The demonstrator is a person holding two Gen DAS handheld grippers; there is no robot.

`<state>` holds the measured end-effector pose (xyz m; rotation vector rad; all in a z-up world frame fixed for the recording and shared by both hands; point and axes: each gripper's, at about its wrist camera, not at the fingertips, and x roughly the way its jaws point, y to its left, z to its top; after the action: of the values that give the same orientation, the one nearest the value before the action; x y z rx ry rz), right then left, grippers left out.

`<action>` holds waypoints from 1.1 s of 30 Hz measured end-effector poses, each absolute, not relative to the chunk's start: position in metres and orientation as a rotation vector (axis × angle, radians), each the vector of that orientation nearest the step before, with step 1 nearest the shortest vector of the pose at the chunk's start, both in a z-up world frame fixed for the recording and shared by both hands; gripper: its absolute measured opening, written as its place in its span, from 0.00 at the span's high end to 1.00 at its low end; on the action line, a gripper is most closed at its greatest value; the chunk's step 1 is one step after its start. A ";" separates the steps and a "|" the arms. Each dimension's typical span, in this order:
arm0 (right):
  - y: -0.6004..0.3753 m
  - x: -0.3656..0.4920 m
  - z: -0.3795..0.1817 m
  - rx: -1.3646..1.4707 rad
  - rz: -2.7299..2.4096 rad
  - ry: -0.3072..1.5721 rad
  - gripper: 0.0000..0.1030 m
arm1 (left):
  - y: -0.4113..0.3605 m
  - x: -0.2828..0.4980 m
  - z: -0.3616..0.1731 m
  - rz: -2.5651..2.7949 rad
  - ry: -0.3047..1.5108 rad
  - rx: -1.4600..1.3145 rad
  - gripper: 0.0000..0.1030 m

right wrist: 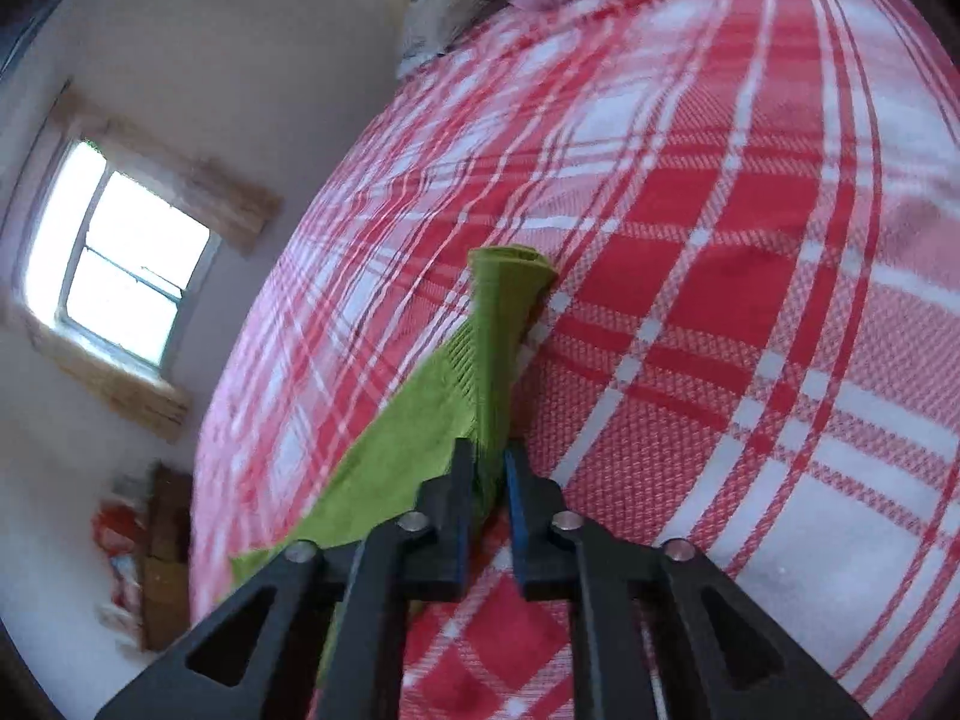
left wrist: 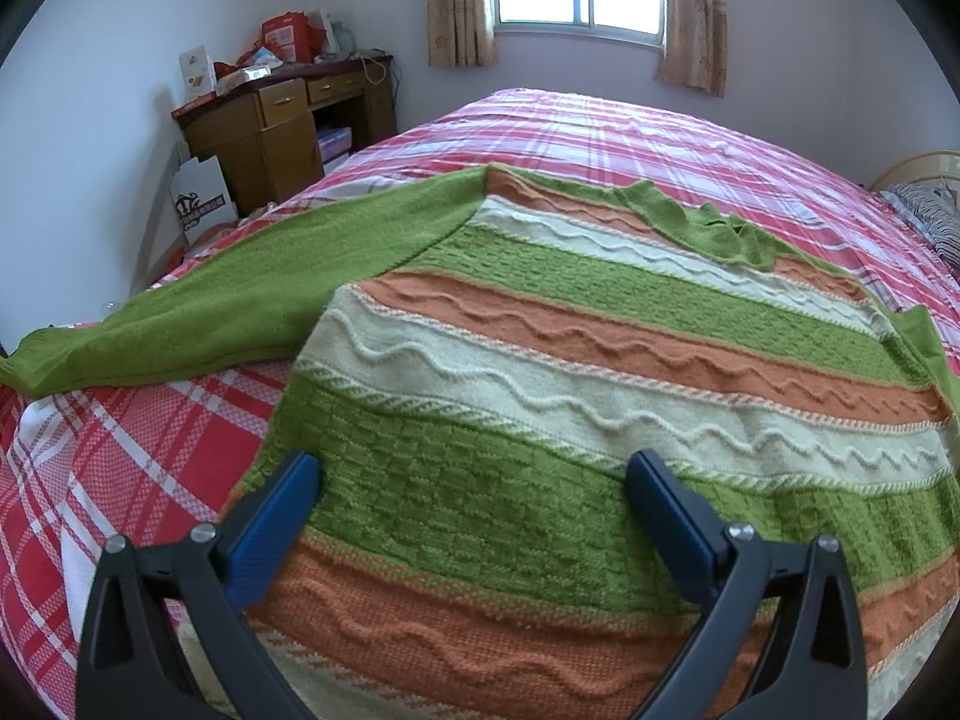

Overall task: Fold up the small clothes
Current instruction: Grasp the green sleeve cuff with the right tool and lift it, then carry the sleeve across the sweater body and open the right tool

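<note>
The sweater (left wrist: 600, 360) lies flat on the bed (left wrist: 600, 126). Your right gripper (right wrist: 487, 468) pinches its green sleeve cuff (right wrist: 507, 294): carry it across the sweater's body, keeping tension. Your left gripper (left wrist: 474, 480) hovers over the sweater's hem, jaws spread.

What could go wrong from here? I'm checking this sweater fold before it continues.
The right gripper pinches only a narrow bunch of the green sleeve, so the cuff may slip free if pulled. The left gripper is open above the striped sweater, holding nothing, so the body could drag across the plaid bedspread.
</note>
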<state>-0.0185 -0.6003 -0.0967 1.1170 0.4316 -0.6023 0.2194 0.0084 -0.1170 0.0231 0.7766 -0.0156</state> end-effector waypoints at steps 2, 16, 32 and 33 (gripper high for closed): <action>-0.599 -0.010 -0.088 1.081 -0.606 0.425 0.45 | 0.009 0.219 -0.117 -0.015 0.776 0.023 0.00; -0.575 0.026 -0.038 0.643 -0.753 0.589 0.93 | 0.008 0.219 -0.117 -0.020 0.777 0.020 0.00; -0.290 0.162 0.059 0.365 -0.165 0.520 0.93 | 0.072 0.188 -0.104 0.017 0.760 0.011 0.00; -0.269 0.172 0.056 0.347 -0.139 0.526 0.93 | 0.080 0.190 -0.106 0.037 0.762 0.007 0.00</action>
<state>0.1719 -0.2694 0.0559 0.3475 0.5260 -0.1388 0.1904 0.0796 -0.1059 0.0070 0.7621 0.0368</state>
